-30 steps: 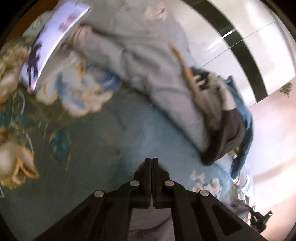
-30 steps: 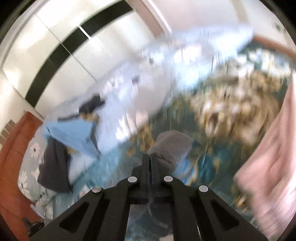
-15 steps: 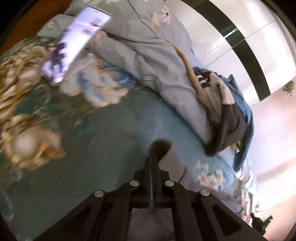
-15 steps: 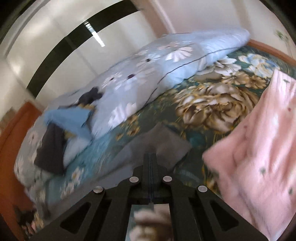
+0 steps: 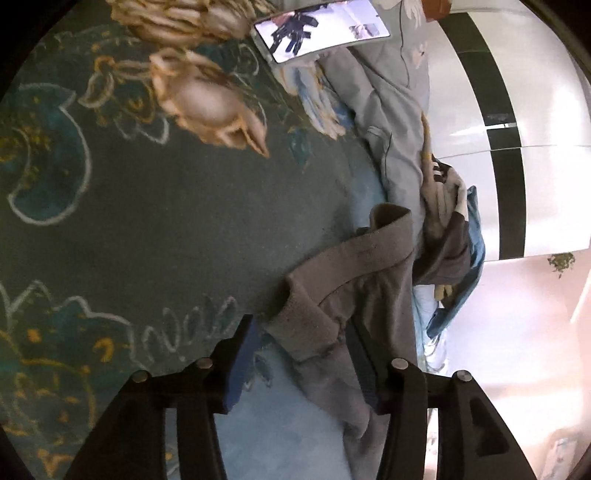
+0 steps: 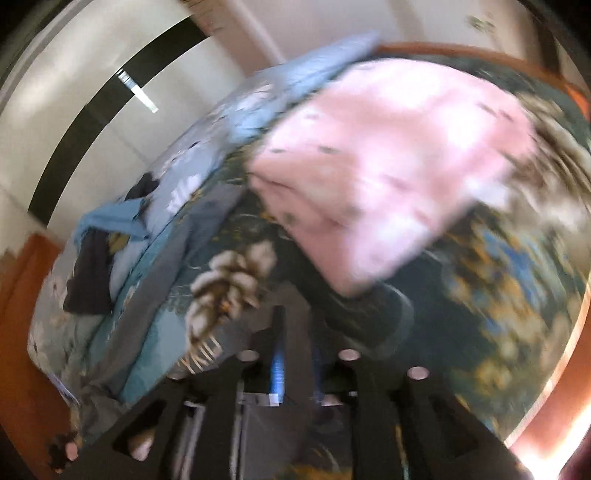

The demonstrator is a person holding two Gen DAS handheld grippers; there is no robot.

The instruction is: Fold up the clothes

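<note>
Left gripper (image 5: 301, 354) stands apart over the grey garment (image 5: 354, 288); right gripper (image 6: 295, 332) slightly apart, empty. Risk: the bunched collar creases any fold.

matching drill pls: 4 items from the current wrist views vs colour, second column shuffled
Items:
1. garment lying between the left gripper fingers
2. blanket
3. bedspread
4. phone

Colours:
A. pink
B. dark green with flowers
C. grey
D. lit screen, white edge

Pairs: 1-C, 2-A, 3-B, 4-D
</note>
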